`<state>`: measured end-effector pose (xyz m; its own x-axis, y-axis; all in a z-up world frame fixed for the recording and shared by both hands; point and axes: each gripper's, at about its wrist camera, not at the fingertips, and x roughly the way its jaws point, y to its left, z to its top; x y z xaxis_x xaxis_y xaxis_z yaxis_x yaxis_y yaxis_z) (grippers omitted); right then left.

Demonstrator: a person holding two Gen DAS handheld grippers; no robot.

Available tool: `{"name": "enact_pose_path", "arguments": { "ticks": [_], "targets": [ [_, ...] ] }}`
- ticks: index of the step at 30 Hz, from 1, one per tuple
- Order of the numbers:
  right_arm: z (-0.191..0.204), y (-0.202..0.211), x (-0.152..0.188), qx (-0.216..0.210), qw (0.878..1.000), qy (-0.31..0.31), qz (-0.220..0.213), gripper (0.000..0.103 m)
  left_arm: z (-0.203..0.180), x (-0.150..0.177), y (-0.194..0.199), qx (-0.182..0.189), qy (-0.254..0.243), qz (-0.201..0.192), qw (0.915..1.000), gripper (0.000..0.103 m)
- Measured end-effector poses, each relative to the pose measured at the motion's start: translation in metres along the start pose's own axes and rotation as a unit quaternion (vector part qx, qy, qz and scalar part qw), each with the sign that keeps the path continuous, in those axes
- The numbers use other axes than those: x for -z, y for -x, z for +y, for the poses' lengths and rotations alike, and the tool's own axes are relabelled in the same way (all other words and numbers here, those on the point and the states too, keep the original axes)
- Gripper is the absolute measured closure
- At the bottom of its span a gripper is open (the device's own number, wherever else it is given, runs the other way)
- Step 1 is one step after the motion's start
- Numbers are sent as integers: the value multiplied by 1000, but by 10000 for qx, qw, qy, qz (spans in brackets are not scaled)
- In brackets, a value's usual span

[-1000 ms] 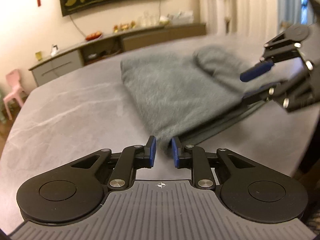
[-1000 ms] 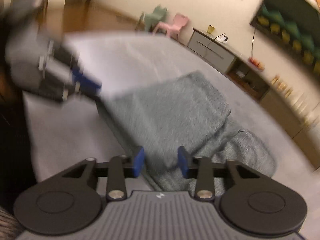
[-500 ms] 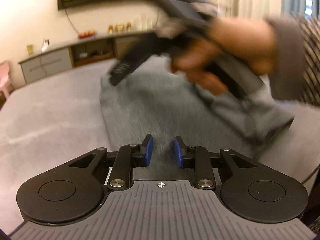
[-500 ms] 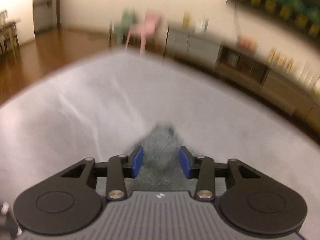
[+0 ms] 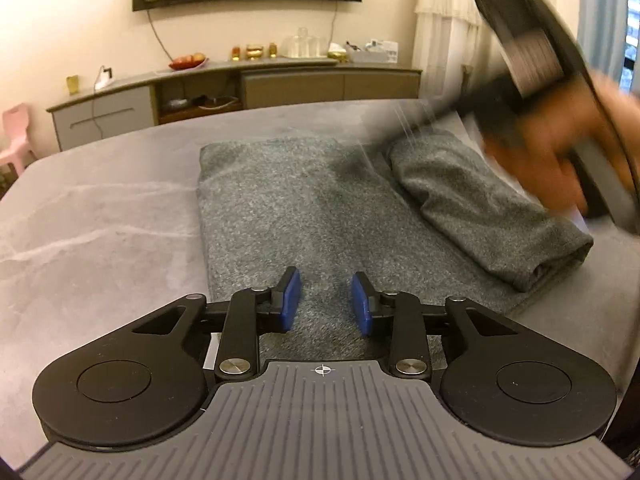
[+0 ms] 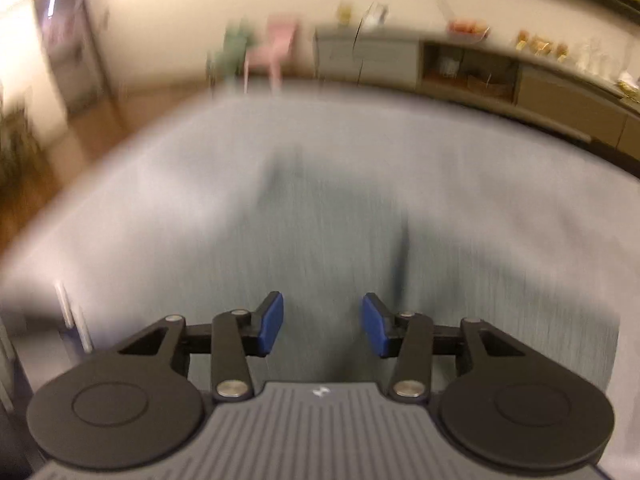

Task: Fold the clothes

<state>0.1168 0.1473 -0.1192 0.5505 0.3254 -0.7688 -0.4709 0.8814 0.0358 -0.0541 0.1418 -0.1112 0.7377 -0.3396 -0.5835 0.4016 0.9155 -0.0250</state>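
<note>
Two grippers are over a gray table (image 5: 100, 216). On the table lies a soft gray garment (image 5: 304, 208), folded into a long flat shape. At about two o'clock from its middle, one part of the garment is rolled into a thick bundle (image 5: 480, 204) that sits on top of the flat part.

At the near end of the garment, at six o'clock, the left gripper (image 5: 326, 300) has its blue pads (image 5: 290, 298) spread apart, with nothing between them. Only fabric shows behind the gap.

Over at three o'clock in the left view, a hand (image 5: 560, 160) holds the right gripper's dark handle above the bundle, all smeared with blur.

From its own camera, the right gripper (image 6: 323, 328) shows blue pads (image 6: 270, 326) wide apart with nothing pinched. Below it the garment (image 6: 340, 232) looks like a fuzzy gray patch, and maybe a fold line runs down it at one o'clock, but it is too blurry to be sure.

A long cabinet (image 5: 240, 88) stands by the far wall at twelve o'clock.
</note>
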Motion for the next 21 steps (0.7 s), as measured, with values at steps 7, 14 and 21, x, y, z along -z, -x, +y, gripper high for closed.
{"name": "enact_pose_path", "arguments": {
  "ticks": [7,14,21],
  "targets": [
    [-104,117,71,265,9750,-1856,-1192,20,-14,-24,22,-66,219,-6,9997,70],
    [-118,111,138,111,9734,-2145,-797,68,-77,-98,-4,656,141,162,9976,35],
    [-76,127,133,145,9848,-1094,-1345,103,-150,-142,-92,832,-257,1351,9870,34]
  ]
}}
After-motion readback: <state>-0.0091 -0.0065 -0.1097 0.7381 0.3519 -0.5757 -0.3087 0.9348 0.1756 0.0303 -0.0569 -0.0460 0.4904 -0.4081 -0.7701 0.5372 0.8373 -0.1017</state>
